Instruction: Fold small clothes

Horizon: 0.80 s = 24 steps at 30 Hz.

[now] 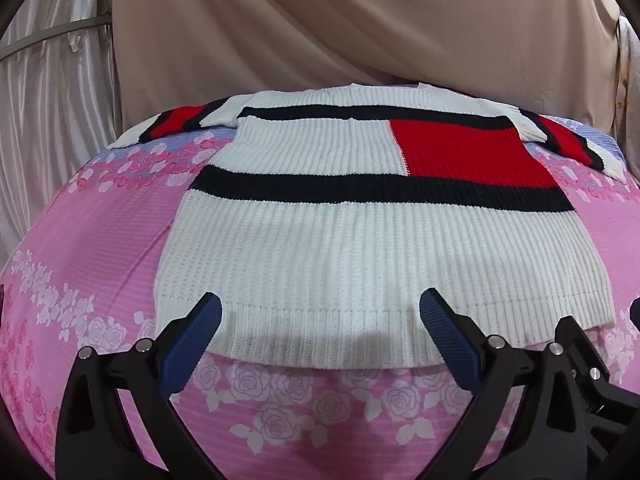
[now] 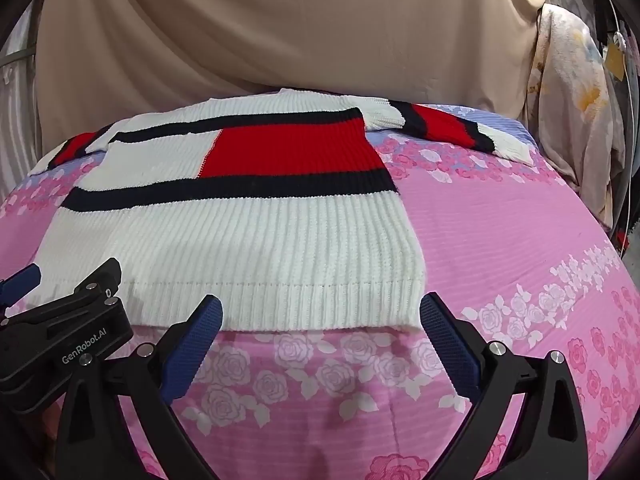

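1. Sweater (image 1: pixel 360 248) lies flat on the pink floral sheet (image 1: pixel 100 248), sleeves spread, hem nearest both grippers.
2. Left gripper (image 1: pixel 320 314) and right gripper (image 2: pixel 320 316): jaws released, empty, at the hem.
3. Risk: the jaws may pinch the sheet along with the knit.
4. Far collar hard to make out.

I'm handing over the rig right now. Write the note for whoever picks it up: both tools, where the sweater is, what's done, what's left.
Left tool: open, holding nothing, poised at the sweater's near hem.
Right tool: open, holding nothing, at the hem's right corner, beside the left tool.
Sweater: white rib knit with navy bands and a red block, spread flat on the pink rose-print cover, both sleeves out to the sides, collar at the far edge.
Done: garment laid out; no fold visible.
Left: every fold. A likely start is gripping the hem.
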Each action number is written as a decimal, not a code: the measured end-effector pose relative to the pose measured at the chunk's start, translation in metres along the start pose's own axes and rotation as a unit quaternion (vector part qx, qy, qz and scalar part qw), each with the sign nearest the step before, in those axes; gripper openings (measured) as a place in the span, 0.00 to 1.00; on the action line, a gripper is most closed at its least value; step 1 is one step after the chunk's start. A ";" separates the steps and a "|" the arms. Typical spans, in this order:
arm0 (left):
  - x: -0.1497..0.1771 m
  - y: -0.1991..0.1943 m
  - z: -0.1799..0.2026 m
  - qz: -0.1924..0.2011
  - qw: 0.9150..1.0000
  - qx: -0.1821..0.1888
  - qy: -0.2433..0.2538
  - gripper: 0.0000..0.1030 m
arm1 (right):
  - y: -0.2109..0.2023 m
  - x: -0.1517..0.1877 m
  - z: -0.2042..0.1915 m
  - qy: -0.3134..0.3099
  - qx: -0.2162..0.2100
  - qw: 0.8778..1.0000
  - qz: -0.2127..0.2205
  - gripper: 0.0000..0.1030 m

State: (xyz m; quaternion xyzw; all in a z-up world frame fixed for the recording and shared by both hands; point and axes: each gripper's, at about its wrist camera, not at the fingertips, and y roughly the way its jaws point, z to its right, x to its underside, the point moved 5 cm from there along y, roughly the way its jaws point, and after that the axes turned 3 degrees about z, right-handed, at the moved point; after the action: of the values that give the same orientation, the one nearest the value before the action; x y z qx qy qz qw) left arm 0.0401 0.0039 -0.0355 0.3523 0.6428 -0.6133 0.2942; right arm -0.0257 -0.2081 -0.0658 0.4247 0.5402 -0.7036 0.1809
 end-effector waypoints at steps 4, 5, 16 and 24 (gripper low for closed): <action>0.002 0.000 0.001 0.002 1.000 -0.002 0.001 0.94 | 0.002 0.001 -0.001 0.002 -0.002 1.000 -0.003 0.95; 0.002 0.000 0.001 0.003 1.000 -0.002 0.002 0.94 | 0.002 0.001 -0.001 0.003 -0.001 1.000 -0.003 0.95; 0.000 -0.002 0.000 0.006 1.000 -0.003 0.004 0.93 | 0.002 0.000 0.001 0.005 -0.001 1.000 -0.004 0.95; 0.001 -0.005 -0.001 0.009 1.000 -0.005 0.005 0.93 | 0.000 0.001 0.001 0.004 0.000 1.000 -0.003 0.95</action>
State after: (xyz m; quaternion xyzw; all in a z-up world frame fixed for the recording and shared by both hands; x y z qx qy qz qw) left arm 0.0357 0.0046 -0.0337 0.3598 0.6445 -0.6052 0.2982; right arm -0.0266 -0.2091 -0.0664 0.4262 0.5422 -0.7022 0.1767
